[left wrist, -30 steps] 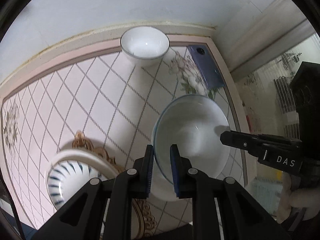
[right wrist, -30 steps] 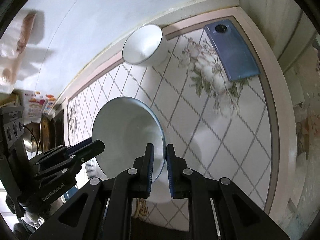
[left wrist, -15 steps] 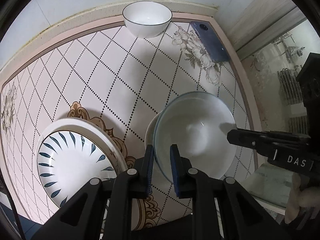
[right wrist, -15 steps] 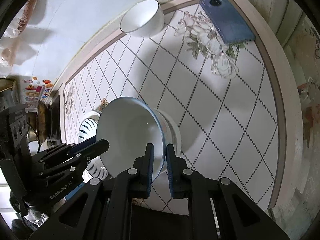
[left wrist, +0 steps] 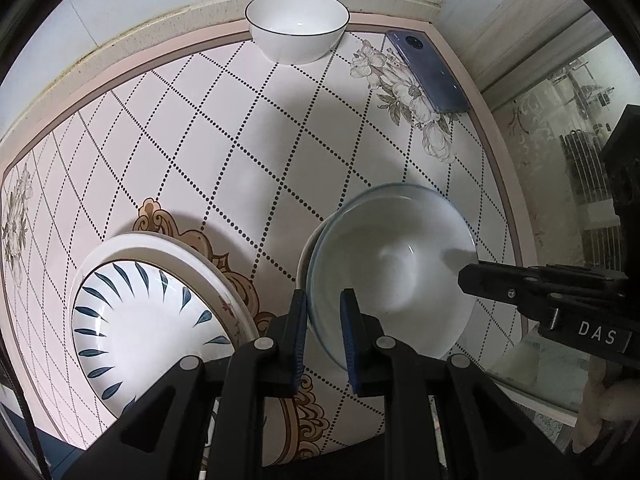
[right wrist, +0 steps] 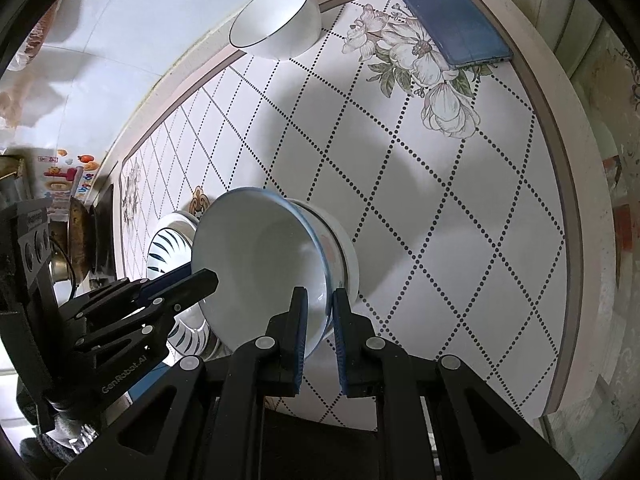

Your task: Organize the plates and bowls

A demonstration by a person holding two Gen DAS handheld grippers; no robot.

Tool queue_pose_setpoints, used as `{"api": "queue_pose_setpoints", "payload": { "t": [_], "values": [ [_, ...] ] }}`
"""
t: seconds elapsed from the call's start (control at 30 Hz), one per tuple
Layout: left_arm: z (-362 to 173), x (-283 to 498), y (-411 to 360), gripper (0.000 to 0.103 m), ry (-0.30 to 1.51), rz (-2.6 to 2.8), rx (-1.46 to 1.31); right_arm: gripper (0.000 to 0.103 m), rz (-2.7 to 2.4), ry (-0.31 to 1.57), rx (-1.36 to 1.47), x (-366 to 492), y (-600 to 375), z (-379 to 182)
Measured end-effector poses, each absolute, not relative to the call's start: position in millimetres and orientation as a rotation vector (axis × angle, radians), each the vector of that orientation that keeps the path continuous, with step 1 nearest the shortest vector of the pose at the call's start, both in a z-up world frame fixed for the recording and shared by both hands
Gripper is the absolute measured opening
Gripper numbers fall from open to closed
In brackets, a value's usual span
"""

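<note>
A blue-rimmed white bowl (left wrist: 392,272) hangs above the tiled table, held from both sides. My left gripper (left wrist: 323,320) is shut on its near-left rim. My right gripper (right wrist: 320,320) is shut on the opposite rim of the bowl (right wrist: 260,264); it shows at the right in the left wrist view (left wrist: 472,276). Right under it is another white bowl (right wrist: 344,252), mostly hidden. A white plate with blue leaf marks (left wrist: 148,328) lies to the left, stacked on a wider plate. A plain white bowl with a dark rim line (left wrist: 296,36) stands at the table's far edge.
A blue phone (left wrist: 428,72) lies at the far right corner on the flower print, also in the right wrist view (right wrist: 452,28). The table's right edge (left wrist: 516,216) drops off beside the held bowl. A wall runs behind the table. Metal pots (right wrist: 80,240) stand far left.
Both grippers have lifted the blue-rimmed bowl up and back from the table, so more of the table, the patterned plate and the bowl beneath have come into view.
</note>
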State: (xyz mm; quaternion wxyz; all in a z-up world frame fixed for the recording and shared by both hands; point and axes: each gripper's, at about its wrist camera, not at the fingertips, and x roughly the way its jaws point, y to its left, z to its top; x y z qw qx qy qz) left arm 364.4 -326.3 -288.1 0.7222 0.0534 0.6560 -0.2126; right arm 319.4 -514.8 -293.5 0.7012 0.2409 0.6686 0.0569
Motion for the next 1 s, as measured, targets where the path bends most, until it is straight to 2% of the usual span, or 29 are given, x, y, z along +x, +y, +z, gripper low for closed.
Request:
{"api": "queue_pose_setpoints", "payload": {
  "t": [0.77, 1.0],
  "values": [
    [-307, 367, -326, 0.014, 1.481, -0.463, 0.141, 0.014, 0.119, 1.523, 0.520, 328, -510, -309],
    [-283, 371, -317, 0.014, 1.454, -0.494, 0.121, 0.015, 0.126, 1.539, 0.562, 332, -515, -307]
  ]
}}
